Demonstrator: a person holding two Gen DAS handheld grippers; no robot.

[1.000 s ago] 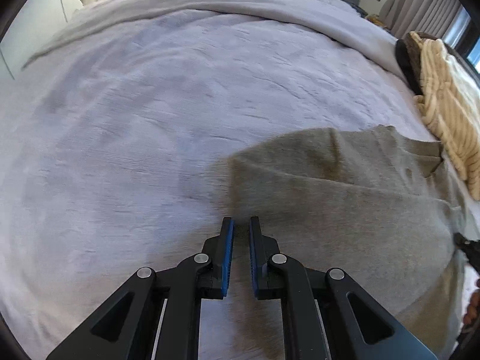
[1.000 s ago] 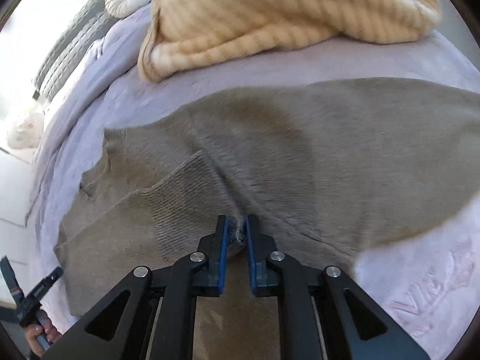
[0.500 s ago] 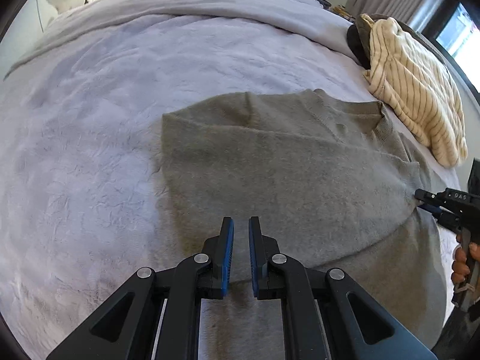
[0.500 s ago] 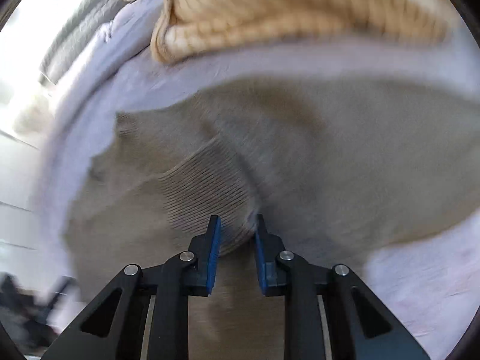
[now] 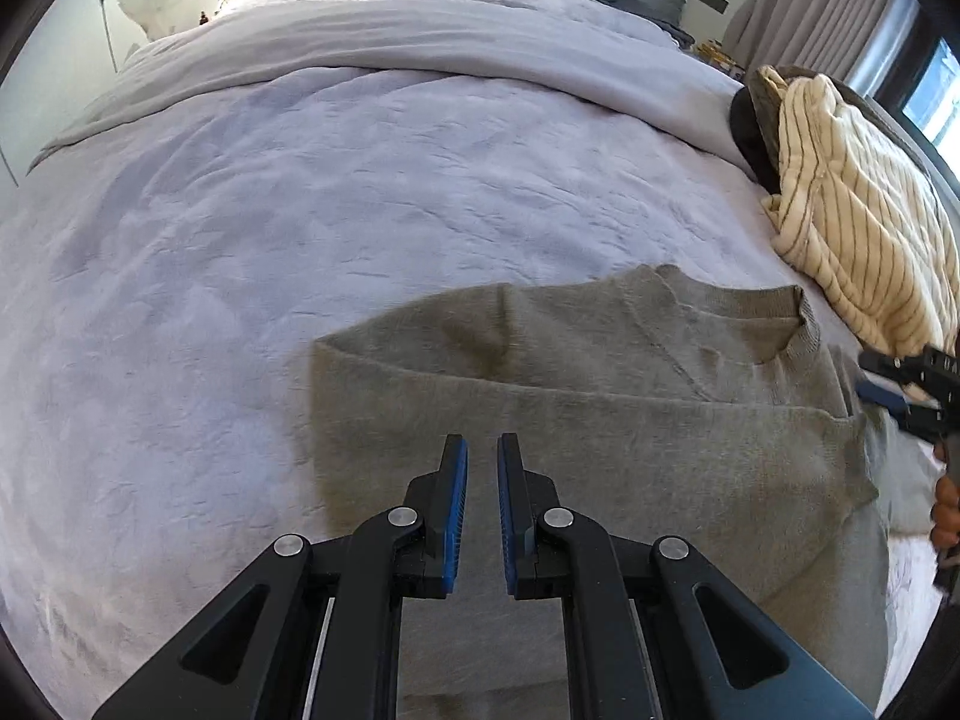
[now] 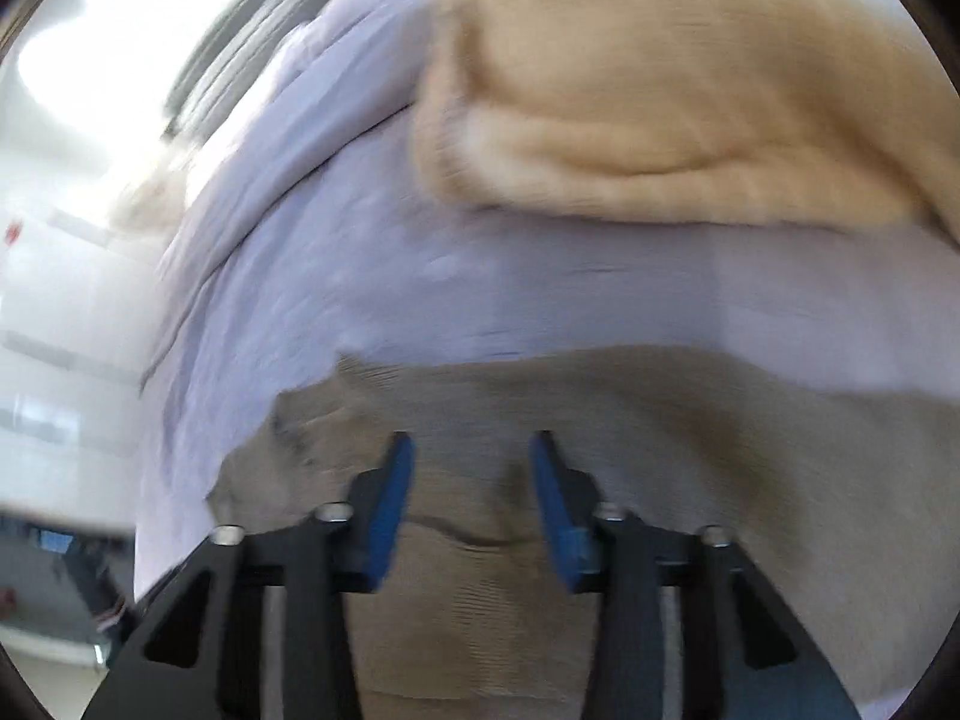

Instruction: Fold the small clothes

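The grey sweater [image 5: 600,420] lies flat on the bed [image 5: 300,240], partly folded: one side is turned over the body, and its neck opening points toward the striped cloth [image 5: 858,228] at the bed's edge.

My left gripper [image 5: 482,456] is closed with nothing between its blue pads, and it hangs over the near part of the sweater.

My right gripper [image 6: 473,456] has just been opening. Its jaws stand apart now and no cloth is between them; the sweater lies under them. This view is blurred, so I cannot tell which edge is the nearest to it.

I judge that one fold is finished and the next grip is to be chosen. To do it well, I should take the sweater at two corners of the same edge, one for each gripper, and pinch only the layers I want to move. I would lift both sides evenly, carry the edge across and lay it down square. The knit is soft and can sag or slip, so I should release only when it rests flat.
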